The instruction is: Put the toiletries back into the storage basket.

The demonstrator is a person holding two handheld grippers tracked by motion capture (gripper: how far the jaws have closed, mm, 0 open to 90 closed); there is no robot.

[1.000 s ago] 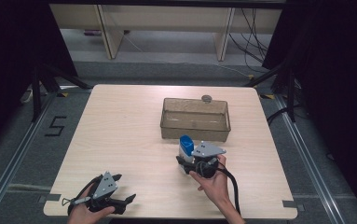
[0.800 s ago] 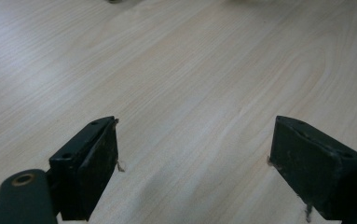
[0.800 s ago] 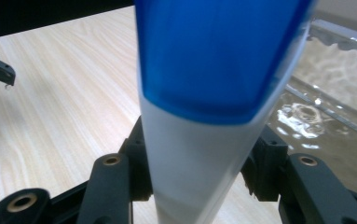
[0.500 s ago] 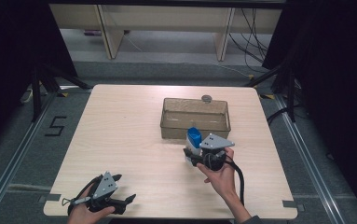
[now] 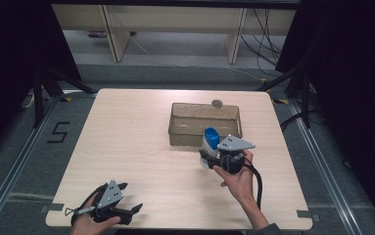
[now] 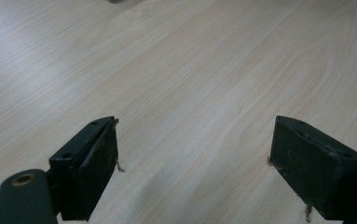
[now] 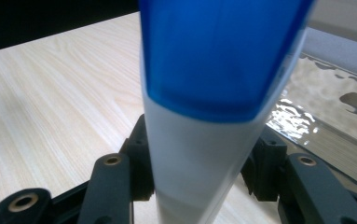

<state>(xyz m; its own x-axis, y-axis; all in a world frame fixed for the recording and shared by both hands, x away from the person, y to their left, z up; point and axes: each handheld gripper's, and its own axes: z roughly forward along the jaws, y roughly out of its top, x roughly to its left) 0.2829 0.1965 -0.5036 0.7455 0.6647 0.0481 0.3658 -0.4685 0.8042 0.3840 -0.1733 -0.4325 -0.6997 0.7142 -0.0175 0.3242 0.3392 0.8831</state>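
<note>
Dark curtains are hanging on both sides of the room, and a grey floor with cables is lying behind the desk [image 5: 141, 147]. That desk is made of pale wood and most of it is bare. On the floor by its left side, a black number five is marked.

Near the far right part of the desk, a clear box [image 5: 204, 125] is sitting with its long side going left to right. It is looking empty inside. A small round grey thing [image 5: 217, 103] is lying just behind its back wall.

The right gripper [image 5: 213, 149] is squeezing a white bottle with a blue cap [image 5: 210, 138]. The bottle is standing up tall in the jaws, with the blue cap on top. In the right gripper view, the bottle [image 7: 204, 140] is rising straight up between the two black jaws, which are pressing on its white part.

The bottle is hanging just at the near wall of the box, a little right of the middle. The box is lying straight ahead of the gripper, away from the person. So I think the next move is going forward and over the wall, then down inside. The right hand is much nearer to the box.

The left gripper [image 5: 126, 203] is resting far away at the near left edge of the desk. Its jaws are spread wide apart and holding nothing, with bare wood between them.
</note>
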